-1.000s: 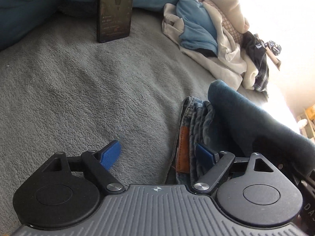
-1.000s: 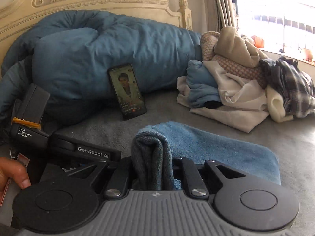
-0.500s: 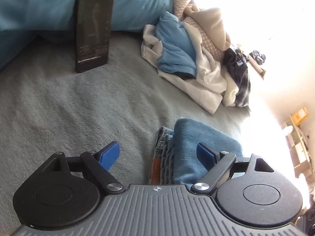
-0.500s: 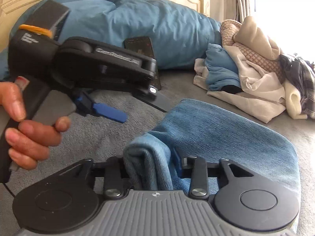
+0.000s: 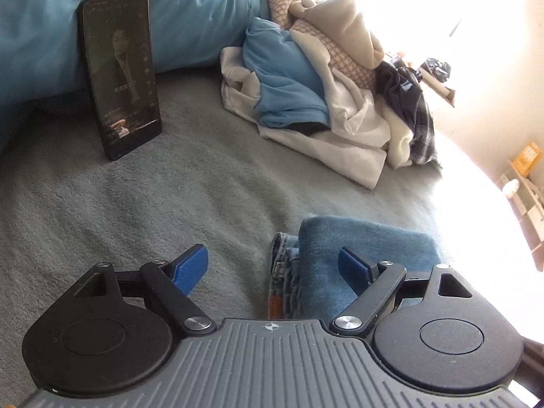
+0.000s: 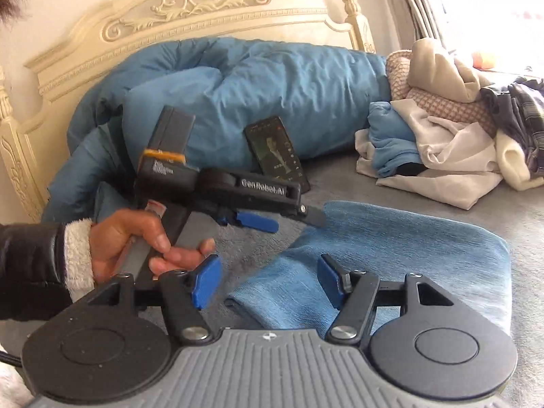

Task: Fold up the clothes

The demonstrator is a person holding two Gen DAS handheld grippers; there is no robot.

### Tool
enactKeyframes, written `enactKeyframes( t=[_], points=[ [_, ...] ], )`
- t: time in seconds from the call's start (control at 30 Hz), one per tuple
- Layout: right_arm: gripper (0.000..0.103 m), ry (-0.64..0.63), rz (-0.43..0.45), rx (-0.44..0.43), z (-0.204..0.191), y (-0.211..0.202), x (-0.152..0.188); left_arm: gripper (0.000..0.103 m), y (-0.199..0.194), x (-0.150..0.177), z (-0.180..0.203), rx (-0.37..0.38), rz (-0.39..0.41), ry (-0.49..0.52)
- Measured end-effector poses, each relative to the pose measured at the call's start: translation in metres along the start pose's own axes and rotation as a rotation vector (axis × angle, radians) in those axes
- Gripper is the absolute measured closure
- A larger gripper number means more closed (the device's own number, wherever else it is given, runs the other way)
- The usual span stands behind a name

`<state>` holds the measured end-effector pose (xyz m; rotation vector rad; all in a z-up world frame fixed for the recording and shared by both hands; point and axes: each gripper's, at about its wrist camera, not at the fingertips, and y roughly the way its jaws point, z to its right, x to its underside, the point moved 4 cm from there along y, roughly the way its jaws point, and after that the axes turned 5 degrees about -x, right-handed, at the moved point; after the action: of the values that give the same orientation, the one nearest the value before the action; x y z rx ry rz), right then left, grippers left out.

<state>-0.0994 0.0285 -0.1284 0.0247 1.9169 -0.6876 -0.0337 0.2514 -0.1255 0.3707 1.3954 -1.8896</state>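
Folded blue jeans [image 6: 391, 248] lie flat on the grey bed cover [image 6: 476, 204]. My right gripper [image 6: 268, 282] hovers over their near left corner. Its jaws are opening, and the pads stand apart on either side of the cloth without pressing it. In the left wrist view the jeans [image 5: 360, 248] show their stacked edges and a brown label, lying under the right finger. My left gripper [image 5: 272, 267] is open and holds nothing. It also appears in the right wrist view as the left gripper [image 6: 285, 220], held by a hand [image 6: 136, 241] just left of the jeans.
A phone [image 5: 120, 74] leans upright against a rolled blue duvet [image 6: 238, 95] in front of the cream headboard [image 6: 170, 10]. A pile of unfolded clothes [image 5: 323, 95] lies at the back right. A bright window is behind the pile.
My right gripper let go of the bunched jeans fold and drew back, and the cloth now lies flat. The left gripper rose and swung, bringing the phone and clothes pile into fuller view.
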Motion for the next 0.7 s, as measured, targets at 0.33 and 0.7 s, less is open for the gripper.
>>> enactKeyframes(
  t=[0.33, 0.7],
  points=[
    [0.038, -0.04, -0.088, -0.019, -0.012, 0.034, 0.02, 0.074, 0.03, -0.014, 0.033, 0.07, 0.005, 0.077],
    [0.038, -0.044, -0.075, 0.005, -0.017, 0.053, 0.026, 0.057, 0.033, -0.011, 0.03, 0.015, 0.032, 0.159]
  ],
)
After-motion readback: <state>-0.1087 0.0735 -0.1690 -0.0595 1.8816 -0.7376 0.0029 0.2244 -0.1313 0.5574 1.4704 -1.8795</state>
